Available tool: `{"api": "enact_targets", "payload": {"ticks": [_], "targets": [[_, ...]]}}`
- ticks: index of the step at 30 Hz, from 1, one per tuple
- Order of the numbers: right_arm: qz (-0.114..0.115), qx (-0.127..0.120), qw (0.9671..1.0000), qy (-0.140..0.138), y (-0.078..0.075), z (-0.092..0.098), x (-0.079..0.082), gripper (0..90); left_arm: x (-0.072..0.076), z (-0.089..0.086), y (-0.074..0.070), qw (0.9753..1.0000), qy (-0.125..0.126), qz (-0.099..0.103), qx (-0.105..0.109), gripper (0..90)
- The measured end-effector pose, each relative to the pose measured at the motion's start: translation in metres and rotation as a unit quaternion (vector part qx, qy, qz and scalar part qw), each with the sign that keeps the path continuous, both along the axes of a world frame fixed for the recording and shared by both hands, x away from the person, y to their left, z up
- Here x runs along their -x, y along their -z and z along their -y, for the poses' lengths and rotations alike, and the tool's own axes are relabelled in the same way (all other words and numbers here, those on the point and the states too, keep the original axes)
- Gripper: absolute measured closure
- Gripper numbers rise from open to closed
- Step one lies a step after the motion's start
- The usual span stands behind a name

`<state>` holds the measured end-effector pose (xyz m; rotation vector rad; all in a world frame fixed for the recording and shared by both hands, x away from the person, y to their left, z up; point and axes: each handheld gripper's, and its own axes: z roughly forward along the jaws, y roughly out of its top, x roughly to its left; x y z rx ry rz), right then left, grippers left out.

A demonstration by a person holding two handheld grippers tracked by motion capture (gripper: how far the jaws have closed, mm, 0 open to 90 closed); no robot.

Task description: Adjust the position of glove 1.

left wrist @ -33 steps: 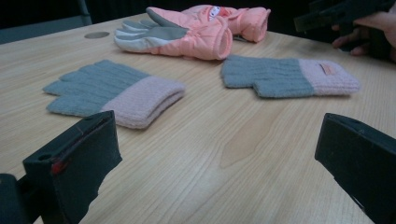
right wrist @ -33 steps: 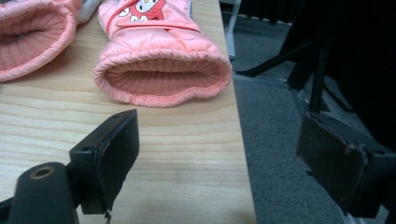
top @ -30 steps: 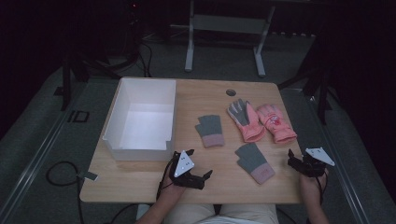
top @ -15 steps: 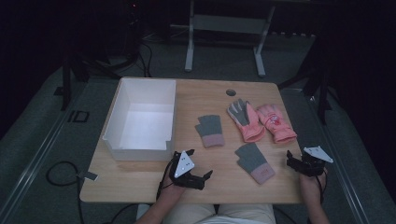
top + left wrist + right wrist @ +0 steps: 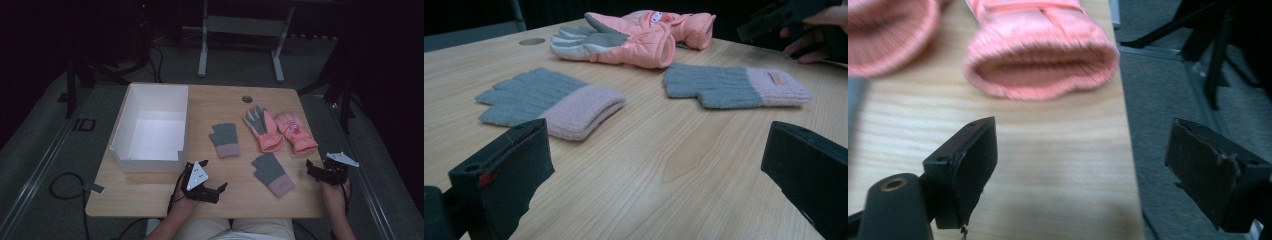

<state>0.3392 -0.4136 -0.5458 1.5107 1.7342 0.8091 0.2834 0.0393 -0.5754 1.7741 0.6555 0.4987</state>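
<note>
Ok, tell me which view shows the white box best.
The high view: the white box sits whole at the table's left side, its open top toward the camera. The left gripper view looks toward the gloves and the right gripper view toward a pink cuff instead.

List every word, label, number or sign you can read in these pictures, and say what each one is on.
No text can be read.
Small tag on the cuff of the nearer grey knit glove: too small to read.
Printed patch on the far pink glove: a picture, too blurred to tell any lettering.
White box, table, left gripper: no markings visible.
</note>
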Motion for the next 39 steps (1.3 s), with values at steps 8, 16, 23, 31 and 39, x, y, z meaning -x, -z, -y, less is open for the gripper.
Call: {"api": "enact_targets", "payload": {"ticks": [8, 16, 23, 31, 39], "targets": [[-0.006, -0.005, 0.9999, -0.007, -0.022, -0.008, -0.010, 12.3, 0.001, 0.000, 0.000, 1.0000, -0.001, 0.004, -0.005, 0.0], [0.006, 0.006, 0.9997, -0.024, -0.037, -0.020, -0.012, 12.0, 0.000, 0.000, 0.000, 1.0000, -0.004, 0.001, -0.002, 0.0], [0.010, 0.027, 0.9992, -0.026, -0.058, -0.032, -0.016, 13.2, 0.000, 0.000, 0.000, 1.0000, -0.004, 0.002, -0.002, 0.0], [-0.017, 0.008, 0.9988, -0.045, -0.077, -0.051, -0.024, 13.4, 0.000, -0.001, 0.000, 1.0000, -0.004, 0.002, -0.001, 0.0], [-0.004, -0.007, 0.9983, -0.058, -0.095, -0.074, -0.033, 12.1, 0.000, 0.000, 0.000, 1.0000, -0.003, 0.001, -0.003, 0.0]]}}
